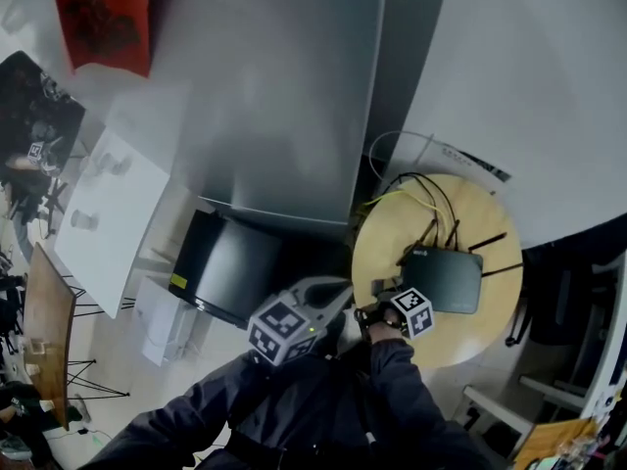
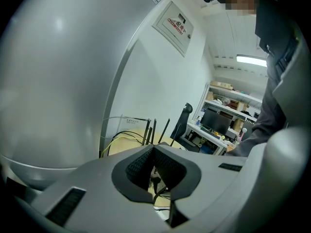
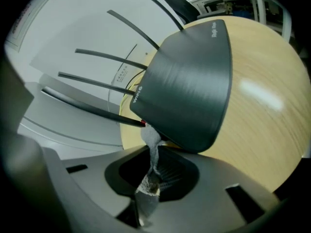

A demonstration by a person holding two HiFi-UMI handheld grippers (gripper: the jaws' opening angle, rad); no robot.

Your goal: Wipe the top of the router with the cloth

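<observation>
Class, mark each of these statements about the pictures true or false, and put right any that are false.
1. The right gripper has a cloth pinched between its jaws. True.
2. The router is white. False: it is dark grey to black.
3. The router lies on a round wooden table. True.
4. The left gripper also holds a cloth. False: its jaws are together with nothing between them.
5. The cloth is spread over the middle of the router's top. False: it hangs as a narrow strip at the router's near edge.
</observation>
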